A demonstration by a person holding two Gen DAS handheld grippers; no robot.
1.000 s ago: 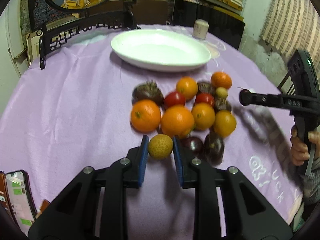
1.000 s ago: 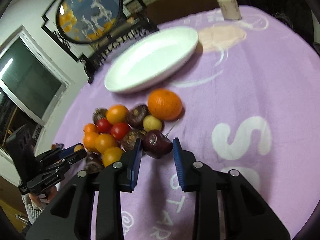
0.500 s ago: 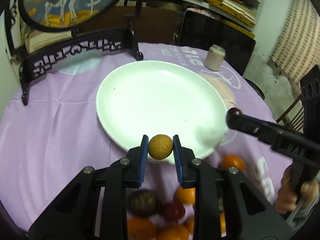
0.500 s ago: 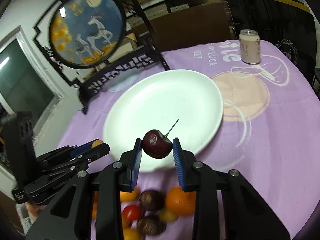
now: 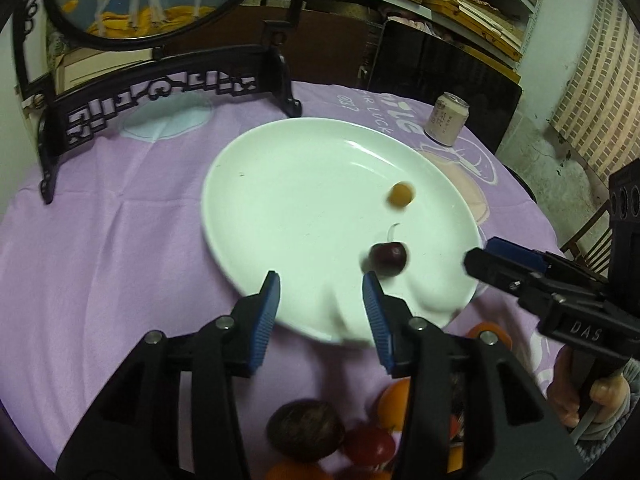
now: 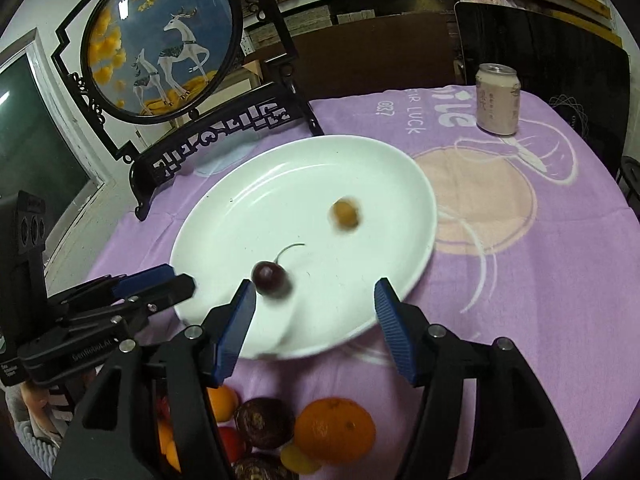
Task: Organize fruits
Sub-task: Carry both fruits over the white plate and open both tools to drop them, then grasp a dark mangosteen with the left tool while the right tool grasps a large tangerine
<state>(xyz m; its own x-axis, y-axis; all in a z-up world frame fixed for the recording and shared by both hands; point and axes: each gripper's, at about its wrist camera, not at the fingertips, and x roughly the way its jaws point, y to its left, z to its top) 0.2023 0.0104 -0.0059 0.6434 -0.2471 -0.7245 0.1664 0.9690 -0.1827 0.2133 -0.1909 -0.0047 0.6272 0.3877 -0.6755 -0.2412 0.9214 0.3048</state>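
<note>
We have just let go of both fruits: half a second ago the left gripper (image 5: 320,312) pinched the yellow fruit (image 5: 401,195) and the right gripper (image 6: 314,316) the cherry (image 6: 271,278); now both stand wide open and empty at the plate's (image 5: 280,184) near edge. The two fruits lie blurred on the plate's right half, apart, probably rolling. The pile (image 6: 335,430) waits near us, so we go back for more.
</note>
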